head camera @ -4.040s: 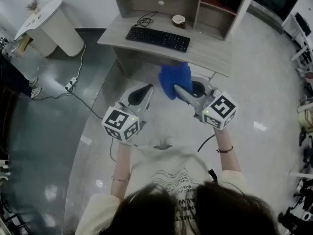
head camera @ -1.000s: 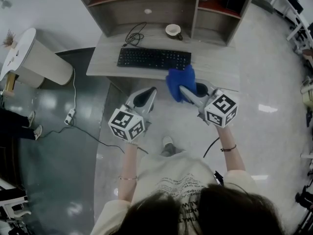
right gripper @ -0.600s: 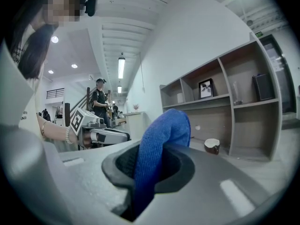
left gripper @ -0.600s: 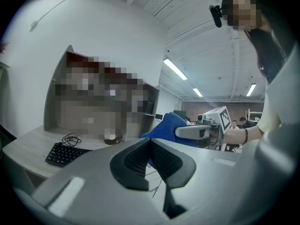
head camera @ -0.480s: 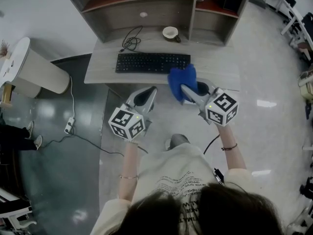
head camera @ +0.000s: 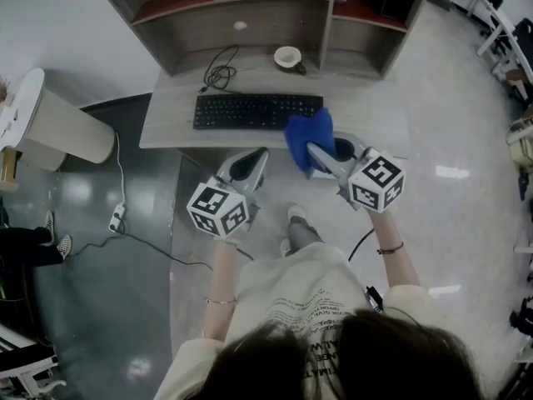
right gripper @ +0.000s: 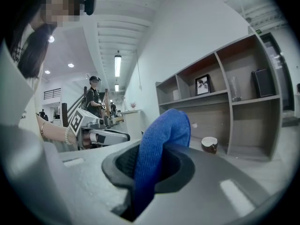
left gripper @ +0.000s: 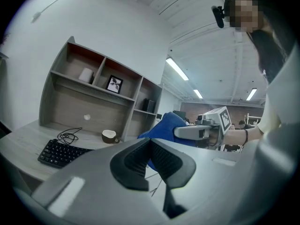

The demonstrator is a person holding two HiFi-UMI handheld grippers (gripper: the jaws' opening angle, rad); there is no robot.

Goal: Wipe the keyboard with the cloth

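A black keyboard (head camera: pixel 258 111) (left gripper: pixel 58 153) lies on the grey desk (head camera: pixel 366 119), its cable coiled behind it. My right gripper (head camera: pixel 311 151) (right gripper: pixel 149 165) is shut on a blue cloth (head camera: pixel 308 137) (right gripper: pixel 161 144), which bunches up over the jaws. The cloth hangs in the air at the desk's front edge, just right of the keyboard's right end. My left gripper (head camera: pixel 259 156) (left gripper: pixel 150 143) is shut with nothing in it and is held before the desk, below the keyboard. The cloth (left gripper: pixel 165 125) and right gripper (left gripper: pixel 202 132) also show in the left gripper view.
A small cup (head camera: pixel 288 56) (right gripper: pixel 209 144) stands on the desk behind the keyboard. A shelf unit (head camera: pixel 250 7) rises at the desk's back. A round white table (head camera: pixel 50 115) stands left, with a power strip (head camera: pixel 117 217) on the floor. Another person (right gripper: pixel 93 97) stands far off.
The person has stepped closer to the desk, so the keyboard lies squarer ahead. Both grippers keep their pose, and the cloth now reaches the desk's front edge.
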